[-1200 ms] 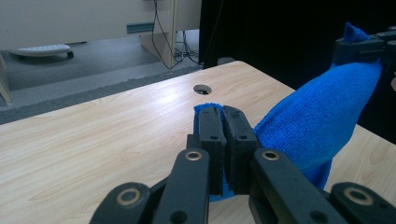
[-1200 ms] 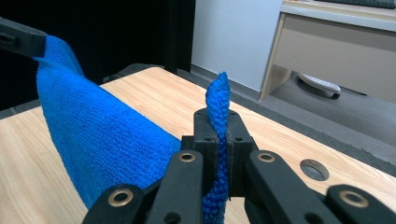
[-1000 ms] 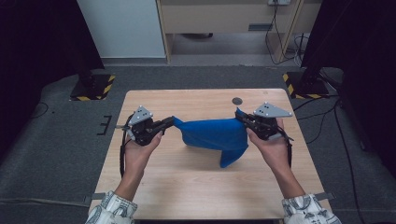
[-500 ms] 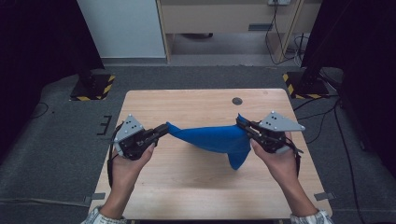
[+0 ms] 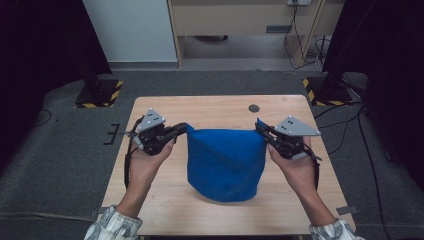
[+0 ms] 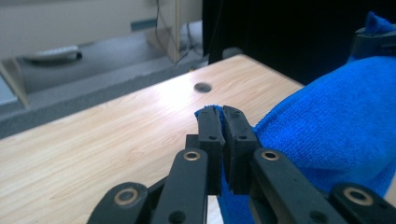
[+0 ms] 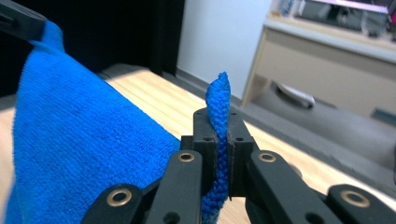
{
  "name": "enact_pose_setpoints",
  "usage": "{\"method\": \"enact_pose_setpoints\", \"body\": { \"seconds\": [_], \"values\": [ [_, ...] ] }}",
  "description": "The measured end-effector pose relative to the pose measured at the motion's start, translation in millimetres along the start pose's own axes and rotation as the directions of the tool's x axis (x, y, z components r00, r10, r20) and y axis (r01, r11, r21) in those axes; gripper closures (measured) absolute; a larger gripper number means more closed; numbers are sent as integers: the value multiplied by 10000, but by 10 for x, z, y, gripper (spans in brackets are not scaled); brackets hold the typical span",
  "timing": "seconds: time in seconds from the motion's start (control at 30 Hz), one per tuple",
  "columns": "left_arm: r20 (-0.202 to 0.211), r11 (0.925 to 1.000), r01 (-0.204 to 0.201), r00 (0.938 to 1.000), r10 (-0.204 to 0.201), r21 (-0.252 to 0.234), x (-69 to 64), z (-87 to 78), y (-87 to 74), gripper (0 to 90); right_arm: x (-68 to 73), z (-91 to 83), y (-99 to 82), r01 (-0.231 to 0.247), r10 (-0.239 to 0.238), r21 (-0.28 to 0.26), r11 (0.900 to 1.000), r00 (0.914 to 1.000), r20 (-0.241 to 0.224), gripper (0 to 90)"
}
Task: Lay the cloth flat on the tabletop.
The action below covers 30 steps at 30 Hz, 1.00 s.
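At the left of the high view, the left gripper (image 5: pixel 184 128) has its jaws clamped on one top corner of the blue cloth (image 5: pixel 225 162); the left gripper view shows a small tuft of blue pinched between the closed pads (image 6: pixel 210 126). A second ago the cloth sagged as a twisted, crumpled band between the two hands, with a loose flap dangling near the right hand. Now it hangs opened out as a broad sheet, its top edge stretched between the grippers above the wooden table (image 5: pixel 210 107) and its lower edge drooping to the tabletop nearer the person. At the right, the right gripper (image 5: pixel 260 128) is likewise clamped on the opposite top corner, the cloth's edge standing up between its closed pads (image 7: pixel 205 135) in the right gripper view. Judging from this, the cloth has been shaken or pulled open and is held by two corners, which suits laying it flat or starting a fold; the bottom edge looks rounded and uneven, so it may need smoothing once down.
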<state>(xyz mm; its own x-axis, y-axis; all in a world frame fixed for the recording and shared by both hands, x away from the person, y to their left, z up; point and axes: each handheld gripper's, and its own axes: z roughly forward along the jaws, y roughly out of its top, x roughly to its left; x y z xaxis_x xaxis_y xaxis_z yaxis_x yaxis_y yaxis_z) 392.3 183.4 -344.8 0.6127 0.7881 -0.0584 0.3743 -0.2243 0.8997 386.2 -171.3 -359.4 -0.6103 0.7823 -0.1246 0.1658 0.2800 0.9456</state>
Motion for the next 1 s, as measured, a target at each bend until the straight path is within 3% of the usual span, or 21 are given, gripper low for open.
{"method": "enact_pose_setpoints", "body": {
  "seconds": [0.1,0.2,0.3,0.5,0.63,0.67,0.7,0.73,0.77,0.83,0.93,1.0],
  "values": [
    [-205,9986,153,9997,-143,502,111,283,-32,868,-90,208,-132,-350,344,367,9987,9992,193,862],
    [-256,9964,478,9986,-461,699,199,454,-49,866,-182,375,-255,-696,669,615,9957,9968,443,861],
    [-332,9947,551,9981,-524,866,247,574,-37,865,-254,474,-342,-1169,1129,745,9903,9921,553,859],
    [-660,9885,532,9968,-441,1418,353,819,5,869,-343,662,-387,-1467,1389,985,9843,9869,816,858],
    [-1091,9820,697,9927,-510,1753,527,1088,64,866,-481,975,-401,-1821,1683,1245,9754,9791,1141,847],
    [-1218,9822,725,9912,-517,1731,571,1154,75,855,-518,1078,-408,-1893,1739,1261,9738,9770,1237,820],
    [-1396,9857,772,9886,-562,1500,636,1248,82,813,-545,1162,-416,-1968,1810,1175,9734,9745,1326,731],
    [-1739,9874,855,9828,-617,1329,719,1362,88,713,-584,1281,-427,-2033,1852,1051,9734,9695,1606,585],
    [-1906,9870,937,9793,-678,1303,765,1413,89,610,-634,1430,-450,-2234,2013,1041,9692,9612,1884,455],
    [-2028,9889,990,9763,-751,1108,861,1483,76,560,-703,1601,-497,-2577,2244,1475,9549,9517,2097,274],
    [-2044,9884,1054,9755,-814,1097,908,1426,73,435,-729,1637,-536,-2389,2008,1877,9527,9587,2013,177],
    [-2029,9910,801,9775,-570,1075,902,1339,54,442,-739,1571,-552,-2134,1777,1942,9575,9663,1862,169]
  ]
}}
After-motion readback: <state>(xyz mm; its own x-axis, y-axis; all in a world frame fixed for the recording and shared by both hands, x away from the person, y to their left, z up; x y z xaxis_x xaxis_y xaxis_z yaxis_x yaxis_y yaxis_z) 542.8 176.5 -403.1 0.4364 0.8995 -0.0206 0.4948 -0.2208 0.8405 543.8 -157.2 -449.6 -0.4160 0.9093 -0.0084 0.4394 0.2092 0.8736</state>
